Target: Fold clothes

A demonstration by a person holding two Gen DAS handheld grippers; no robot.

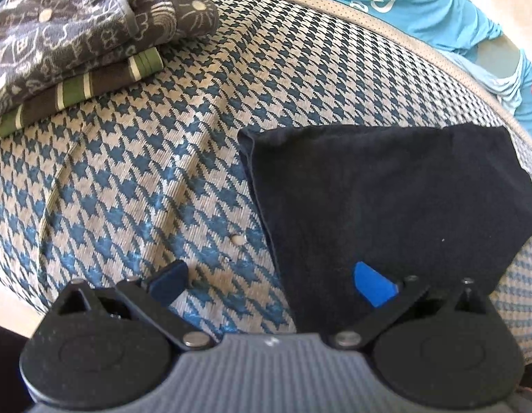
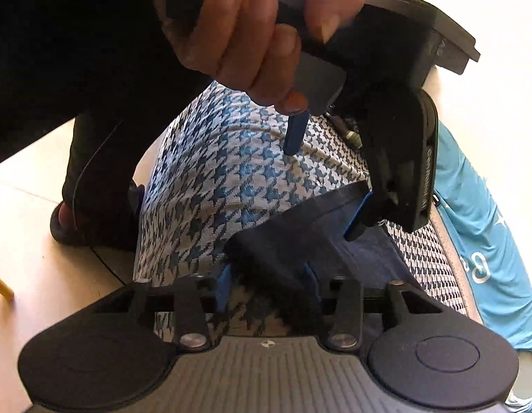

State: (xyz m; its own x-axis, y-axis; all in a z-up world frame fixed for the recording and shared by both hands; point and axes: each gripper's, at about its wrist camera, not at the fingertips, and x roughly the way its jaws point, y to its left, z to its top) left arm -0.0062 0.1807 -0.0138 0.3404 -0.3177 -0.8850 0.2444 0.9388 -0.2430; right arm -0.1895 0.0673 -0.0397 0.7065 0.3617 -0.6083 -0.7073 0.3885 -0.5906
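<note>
Navy cloth (image 2: 283,258) bunched in right claw (image 2: 269,289)

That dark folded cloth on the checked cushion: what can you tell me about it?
The dark navy garment is a soft, matte knit, folded into a flat panel with a stitched hem along its edge. It lies near the edge of the houndstooth cushion. One blue finger of the left gripper, whose jaws stand wide open, rests over it. The right gripper has a bunched corner of it between its blue pads. What kind of garment it is cannot be told.
</note>
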